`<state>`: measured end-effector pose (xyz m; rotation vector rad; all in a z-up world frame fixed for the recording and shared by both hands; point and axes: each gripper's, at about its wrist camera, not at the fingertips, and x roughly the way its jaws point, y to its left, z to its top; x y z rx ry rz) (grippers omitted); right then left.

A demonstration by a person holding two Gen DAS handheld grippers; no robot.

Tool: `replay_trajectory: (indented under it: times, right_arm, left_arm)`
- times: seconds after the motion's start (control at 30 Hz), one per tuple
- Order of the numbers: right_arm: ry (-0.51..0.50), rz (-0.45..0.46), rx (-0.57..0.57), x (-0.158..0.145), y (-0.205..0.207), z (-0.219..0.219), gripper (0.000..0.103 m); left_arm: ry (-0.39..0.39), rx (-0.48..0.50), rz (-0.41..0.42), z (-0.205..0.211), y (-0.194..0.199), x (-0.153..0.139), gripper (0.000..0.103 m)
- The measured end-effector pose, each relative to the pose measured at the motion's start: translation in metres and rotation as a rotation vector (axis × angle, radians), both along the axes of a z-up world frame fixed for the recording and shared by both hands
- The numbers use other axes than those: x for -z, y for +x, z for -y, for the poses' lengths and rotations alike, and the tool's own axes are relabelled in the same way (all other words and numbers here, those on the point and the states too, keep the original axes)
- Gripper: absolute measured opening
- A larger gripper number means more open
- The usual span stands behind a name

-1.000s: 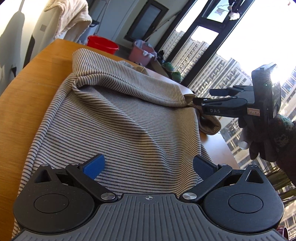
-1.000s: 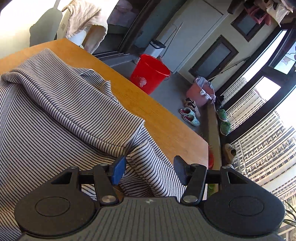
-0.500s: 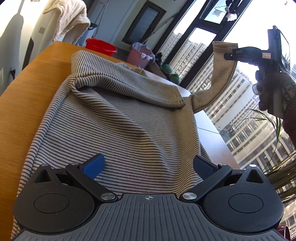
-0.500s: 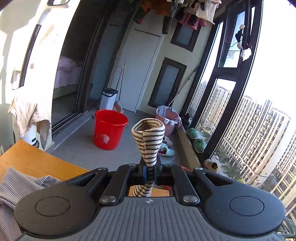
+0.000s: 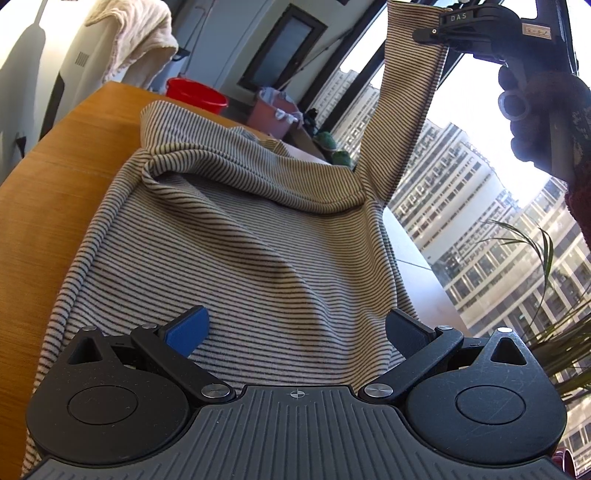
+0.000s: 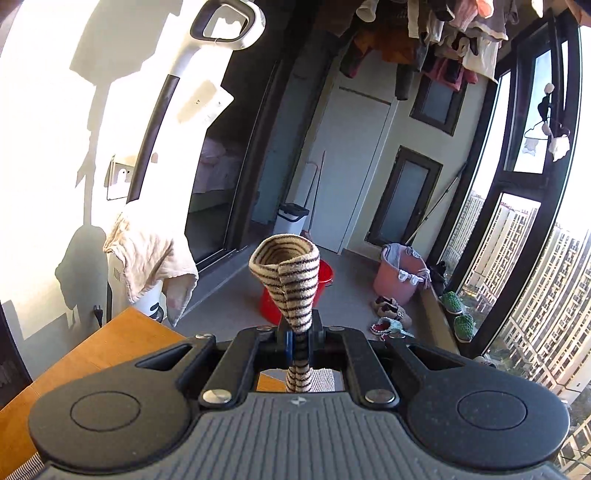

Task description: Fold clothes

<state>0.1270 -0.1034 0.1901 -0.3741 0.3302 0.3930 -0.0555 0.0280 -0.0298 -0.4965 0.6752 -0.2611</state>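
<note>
A beige shirt with thin dark stripes [image 5: 236, 236] lies spread over the wooden table [image 5: 48, 192], its far part bunched in a fold. My left gripper [image 5: 295, 328] hovers low over the near hem, open, nothing between its blue pads. High at the upper right, my right gripper [image 5: 428, 35] is shut on the cuff of the shirt's sleeve [image 5: 406, 107], which hangs stretched up from the table. In the right wrist view the striped cuff [image 6: 291, 280] sticks out past the closed right gripper [image 6: 299, 341].
The table's right edge [image 5: 417, 266] drops off toward tall windows. A red bucket [image 5: 197, 94] and a pink basket [image 5: 271, 112] stand on the floor beyond the table. A towel [image 6: 151, 258] drapes over a white appliance at the left. A gloved hand [image 5: 543, 122] holds the right gripper.
The right gripper closed on the sleeve cuff beside the table edge and rose high, pulling the sleeve up taut. The left gripper stayed in place, open.
</note>
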Motion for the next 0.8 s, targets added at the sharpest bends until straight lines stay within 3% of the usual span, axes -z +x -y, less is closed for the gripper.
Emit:
replay_trajectory:
  times: [0.2,0.33,0.47,0.63,0.7,0.8]
  right_arm:
    - [-0.006,-0.06,-0.102,0.02,-0.003,-0.045,0.007]
    - [0.015,-0.155,-0.191,0.047,-0.005,-0.081,0.008]
    - [0.12,-0.247,-0.289,0.06,-0.009,-0.096,0.024]
    - [0.252,-0.245,-0.348,0.047,-0.016,-0.063,0.041]
    - [0.28,-0.23,-0.325,0.046,-0.016,-0.036,0.048]
    - [0.295,-0.222,-0.245,0.056,-0.012,0.011,0.05]
  left_arm:
    - [-0.002,0.007,0.009,-0.001,-0.002,0.0,0.103]
    - [-0.005,0.016,0.017,-0.002,-0.005,0.0,0.103]
    - [-0.028,0.015,0.024,-0.006,-0.006,0.002,0.103]
    - [-0.058,0.016,0.032,-0.011,-0.006,0.004,0.103]
    - [-0.054,0.017,0.021,-0.011,-0.004,0.003,0.103]
    - [-0.013,0.016,0.008,-0.005,-0.001,0.0,0.103]
